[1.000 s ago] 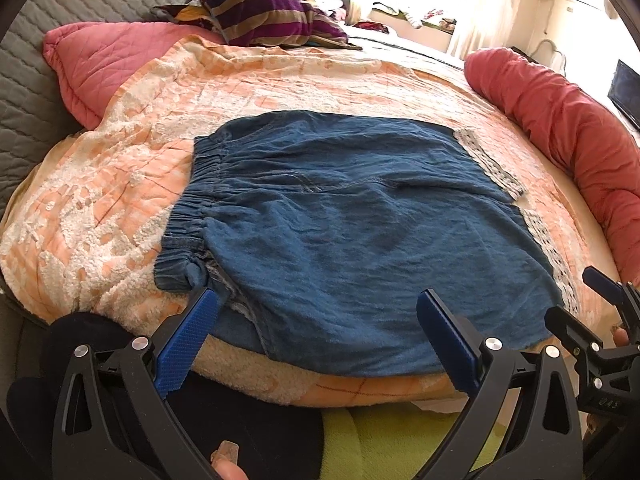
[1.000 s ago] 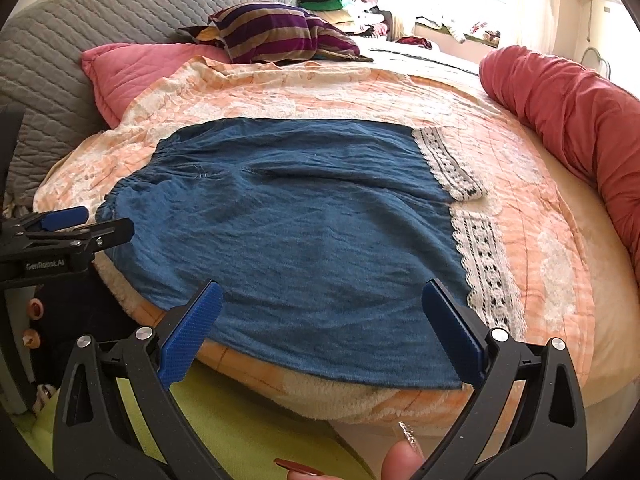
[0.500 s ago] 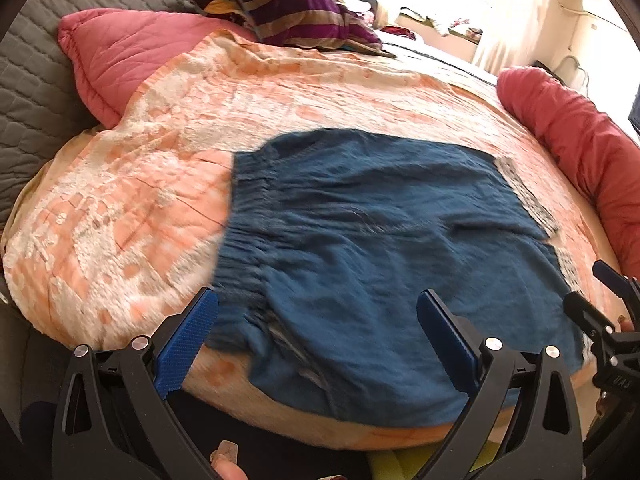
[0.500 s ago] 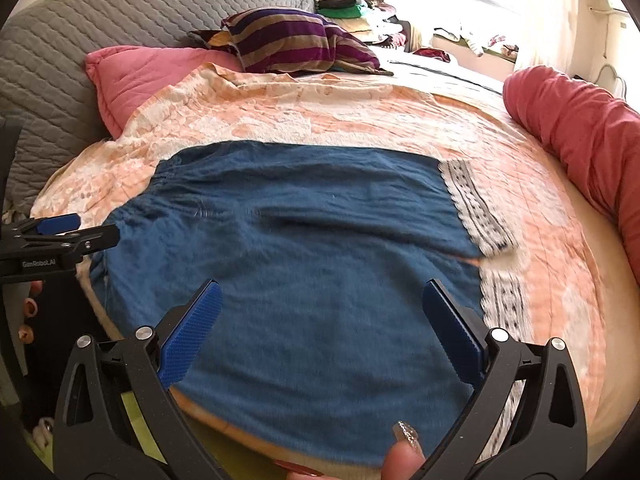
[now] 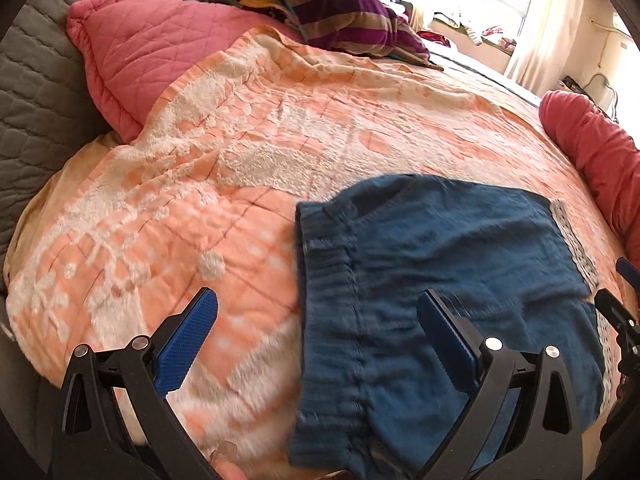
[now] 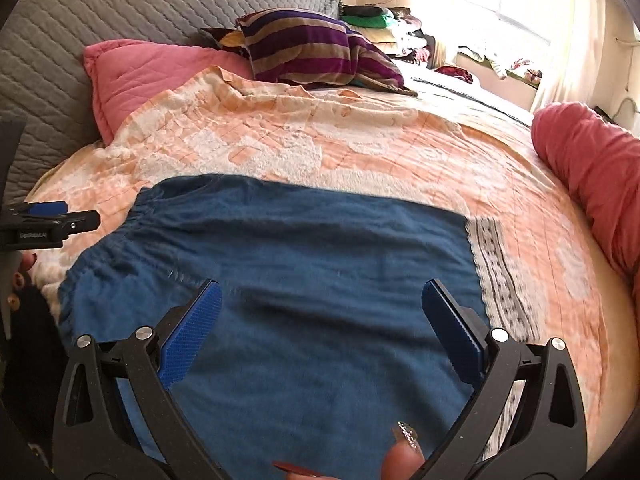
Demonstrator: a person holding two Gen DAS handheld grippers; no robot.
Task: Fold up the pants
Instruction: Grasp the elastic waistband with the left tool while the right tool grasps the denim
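Observation:
Blue pants (image 5: pixel 448 272) (image 6: pixel 304 280) lie flat on an orange and white bedspread (image 5: pixel 240 184) (image 6: pixel 320 144). Their gathered elastic waistband (image 5: pixel 328 304) faces left, and a white lace hem (image 6: pixel 500 276) runs along the right side. My left gripper (image 5: pixel 316 332) is open above the waistband, one blue finger (image 5: pixel 188 340) over the bedspread and the other over the cloth. My right gripper (image 6: pixel 320 320) is open above the middle of the pants, nothing between its fingers. The left gripper (image 6: pixel 48 220) also shows at the left edge of the right wrist view.
A pink quilted pillow (image 5: pixel 160 52) and a striped bundle (image 5: pixel 344 16) lie at the head of the bed against a grey quilted headboard (image 6: pixel 120 20). A red bolster (image 6: pixel 592 172) runs along the right side. A fingertip (image 6: pixel 404 456) shows below the right gripper.
Both grippers have moved forward over the bed. The left one has swung left, so the waistband now sits between its fingers. The pants lie as before.

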